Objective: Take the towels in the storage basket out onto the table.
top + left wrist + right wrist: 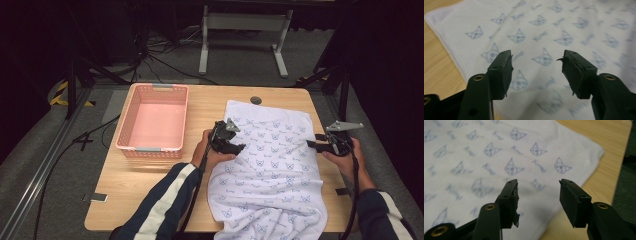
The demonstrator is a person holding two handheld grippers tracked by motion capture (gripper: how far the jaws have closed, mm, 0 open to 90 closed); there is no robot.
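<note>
The left gripper (537, 65) has its jaws standing apart with nothing between them, poised over the towel (270, 170) near its left hem. The right gripper (539, 195) is likewise spread and empty, above the towel's right edge where cloth gives way to bare wood.

The towel is white, printed all over with small pale-blue cat faces and script words, and finished with a narrow stitched hem. It lies spread flat over the right half of the bench (150, 195), its far edge close to the bench's back edge beside a round grommet (256, 100), its near end rumpled and reaching the front edge.

A pink slatted basket (125, 131) sits at the bench's back left corner, well apart from the towel.
</note>
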